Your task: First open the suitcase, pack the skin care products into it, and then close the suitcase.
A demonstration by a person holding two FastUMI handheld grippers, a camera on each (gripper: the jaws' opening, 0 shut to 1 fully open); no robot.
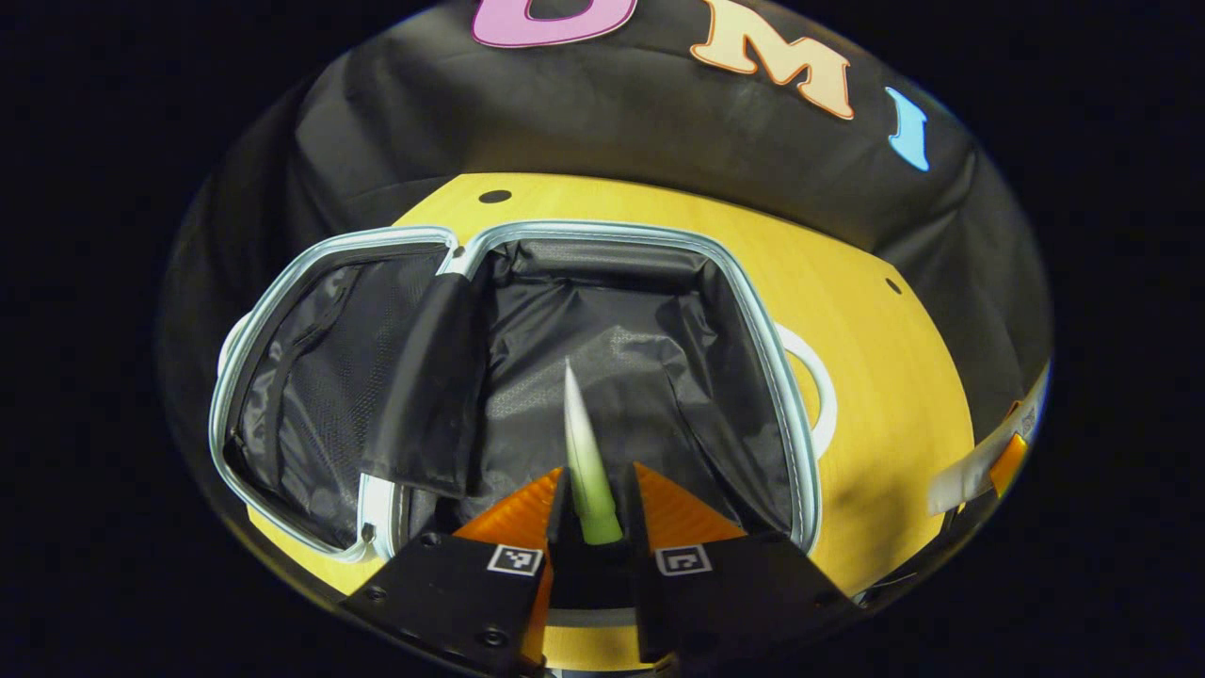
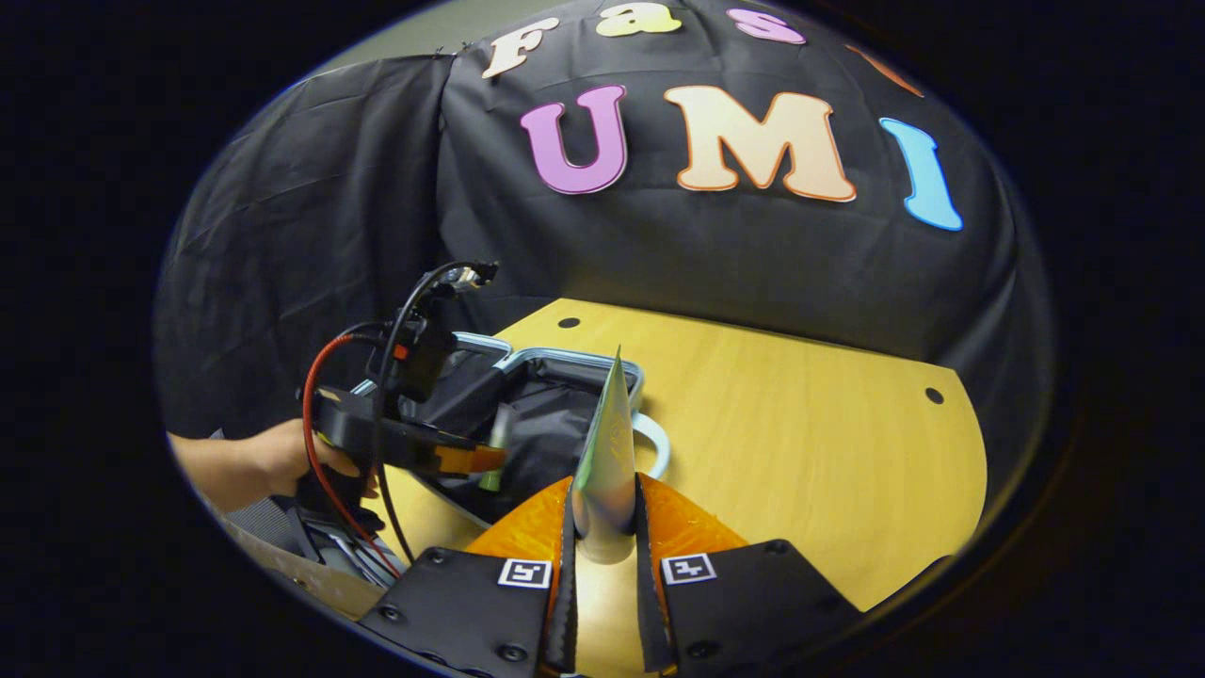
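Both tubes held, suitcase [image 1: 311, 377] open on table [image 1: 885, 377].
L gripper [image 1: 591, 513] clamps green tube [image 1: 584, 443] over lining; R gripper [image 2: 604, 527] pinches silver tube [image 2: 607, 443] near rim w/ handle. Risk: thin tubes slip, or R drop lands outside.

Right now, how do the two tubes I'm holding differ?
The green tube in the left gripper is slim and pale green, and hangs over the open suitcase. The silver tube in the right gripper is wider, shiny and silvery, and sits over bare table beside the case. Both taper to a flat crimped end pointing forward, each clamped between its jaws.
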